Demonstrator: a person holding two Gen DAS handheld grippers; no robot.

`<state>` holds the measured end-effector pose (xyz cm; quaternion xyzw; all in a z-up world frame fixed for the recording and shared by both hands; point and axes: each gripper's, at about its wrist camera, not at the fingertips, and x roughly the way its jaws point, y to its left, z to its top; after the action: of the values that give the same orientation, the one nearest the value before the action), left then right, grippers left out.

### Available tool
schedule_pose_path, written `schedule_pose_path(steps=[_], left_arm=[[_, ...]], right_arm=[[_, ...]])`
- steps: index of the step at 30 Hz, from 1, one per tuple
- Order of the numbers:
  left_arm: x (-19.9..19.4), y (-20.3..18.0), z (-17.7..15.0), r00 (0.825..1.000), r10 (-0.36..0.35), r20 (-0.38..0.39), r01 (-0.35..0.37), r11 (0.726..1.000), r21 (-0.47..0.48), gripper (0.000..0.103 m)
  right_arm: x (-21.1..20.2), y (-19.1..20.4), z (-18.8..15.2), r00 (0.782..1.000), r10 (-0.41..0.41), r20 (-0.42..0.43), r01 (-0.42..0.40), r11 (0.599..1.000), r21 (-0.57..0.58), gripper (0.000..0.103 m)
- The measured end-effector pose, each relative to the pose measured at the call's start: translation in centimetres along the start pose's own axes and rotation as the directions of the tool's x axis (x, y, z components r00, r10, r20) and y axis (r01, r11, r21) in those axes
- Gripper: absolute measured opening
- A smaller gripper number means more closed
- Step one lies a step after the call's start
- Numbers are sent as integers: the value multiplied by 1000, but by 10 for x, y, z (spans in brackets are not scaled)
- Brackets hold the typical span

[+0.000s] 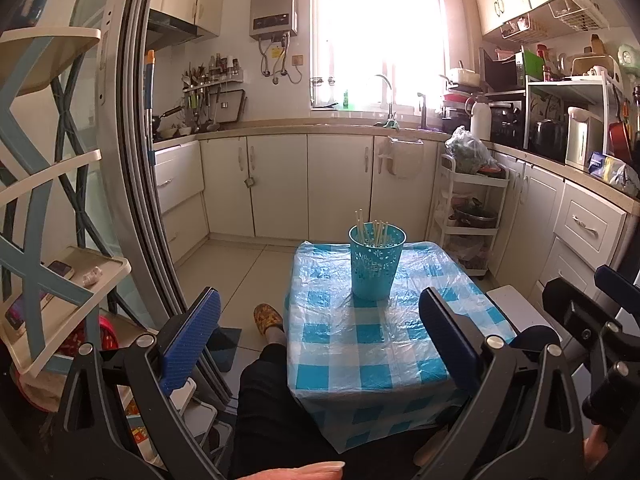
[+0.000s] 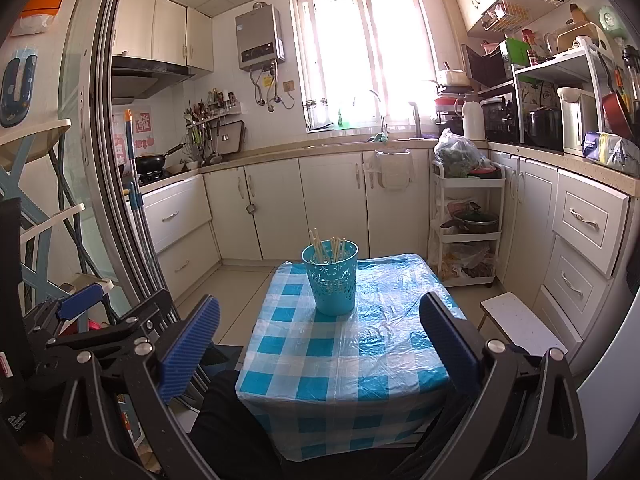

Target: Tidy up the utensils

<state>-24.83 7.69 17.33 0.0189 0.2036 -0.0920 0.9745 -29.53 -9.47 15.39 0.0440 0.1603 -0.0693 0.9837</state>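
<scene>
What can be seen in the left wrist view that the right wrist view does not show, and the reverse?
Only the left wrist view shows a foot in a patterned slipper on the floor beside the table. Only the right wrist view shows the black pan on the stove. Both share the teal cup holding chopsticks on the checkered table, and each shows its own gripper open, left gripper and right gripper.

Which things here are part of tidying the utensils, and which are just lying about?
Part of the job:
chopsticks
blue cup
checked table

Just lying about:
white stool
trolley
slipper
kettle
</scene>
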Motion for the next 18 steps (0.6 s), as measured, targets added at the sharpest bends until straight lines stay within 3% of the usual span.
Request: schedule_pose_path(steps=[18], left_arm=[[-7, -5, -8, 999, 24, 30, -24, 1000, 15, 95]], right_arm=[[0, 0, 1, 1000, 1, 5, -1, 1000, -3, 96]])
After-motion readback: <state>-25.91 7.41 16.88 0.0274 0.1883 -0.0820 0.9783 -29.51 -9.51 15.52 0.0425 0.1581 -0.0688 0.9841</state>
